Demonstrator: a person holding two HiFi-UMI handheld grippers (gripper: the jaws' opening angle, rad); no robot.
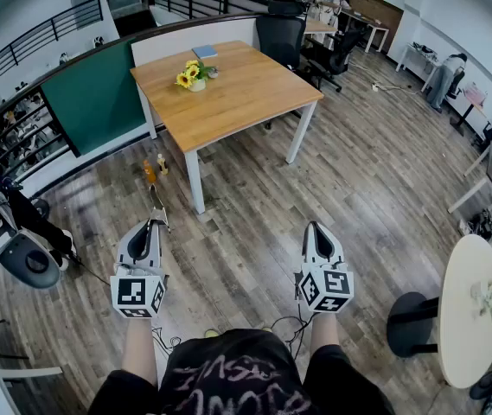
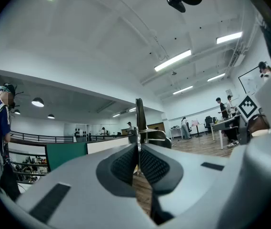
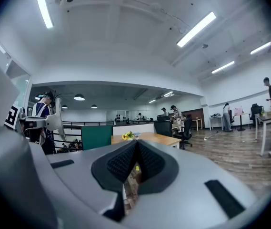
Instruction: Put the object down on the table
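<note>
We're looking down past our own dark printed shirt (image 1: pixel 233 379) at the wood floor (image 1: pixel 375 188), both grippers held low and level. The left gripper (image 1: pixel 152 225) at 7 o'clock has its jaws pinched tight on a thin metal tool (image 2: pixel 139 116), which stands upright from between the pads and pokes forward toward 12; we can't say what kind of tool it is. The tool is in the air, well short of the wooden table (image 1: pixel 254 102) at 12 o'clock, where a pot of sunflowers (image 1: pixel 192 76) and a blue book (image 1: pixel 204 52) sit. The right gripper (image 1: pixel 315 228) at 5 o'clock has its jaws closed together with nothing between them. A round white table (image 1: pixel 466 301) sits at 4 o'clock.
</note>
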